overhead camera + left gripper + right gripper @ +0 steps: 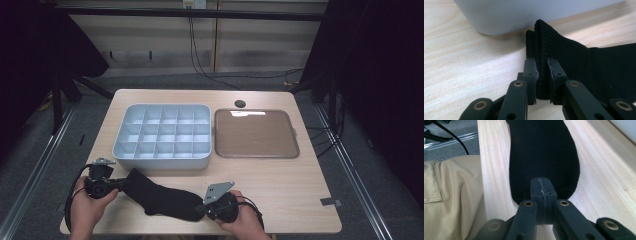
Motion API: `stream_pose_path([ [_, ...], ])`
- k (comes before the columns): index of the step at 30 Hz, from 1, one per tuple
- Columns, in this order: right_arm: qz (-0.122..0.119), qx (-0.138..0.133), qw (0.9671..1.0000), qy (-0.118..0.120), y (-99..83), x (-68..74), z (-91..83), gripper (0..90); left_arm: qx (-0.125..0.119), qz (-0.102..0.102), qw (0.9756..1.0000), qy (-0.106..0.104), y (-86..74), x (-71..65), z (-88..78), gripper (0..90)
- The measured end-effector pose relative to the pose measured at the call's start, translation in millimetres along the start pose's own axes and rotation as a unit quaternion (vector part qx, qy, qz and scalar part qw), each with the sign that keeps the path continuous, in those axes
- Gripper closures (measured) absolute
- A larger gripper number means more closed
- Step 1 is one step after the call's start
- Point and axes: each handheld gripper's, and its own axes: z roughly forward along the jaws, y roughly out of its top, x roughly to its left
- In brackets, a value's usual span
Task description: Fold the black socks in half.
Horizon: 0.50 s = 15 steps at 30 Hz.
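Note:
A black sock (160, 200) lies stretched along the table's front edge, cuff to the left and toe to the right. My left gripper (125, 184) is at the cuff end. In the left gripper view the ribbed cuff (586, 65) stands folded between the pads, and the left gripper (542, 67) is shut on it. My right gripper (202, 207) is at the toe end. In the right gripper view its jaws meet with no gap, the right gripper (541, 182) sitting over the sock's toe (544, 150); whether fabric is pinched between them I cannot tell.
A pale blue-grey organiser box (165, 162) with several compartments stands just behind the sock, its wall (511, 15) close to the cuff. A brown tray (255, 134) sits to its right. The person's trouser leg (449, 195) is beside the table's front edge.

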Motion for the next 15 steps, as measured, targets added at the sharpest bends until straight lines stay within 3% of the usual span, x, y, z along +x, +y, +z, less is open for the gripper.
stream_pose_path([
  [7, 0.0, 0.001, 1.0, -0.001, 0.5, 0.3, -0.1, 90.0, -0.011, 0.012, 0.9998, -0.009, 5.4, -7.7, -11.1, 78.8],
  [15, 0.001, 0.002, 1.0, -0.001, 1.0, 0.3, 0.0, 90.0, -0.006, 0.029, 0.9994, -0.019, 13.0, -20.0, -16.9, 78.6],
])
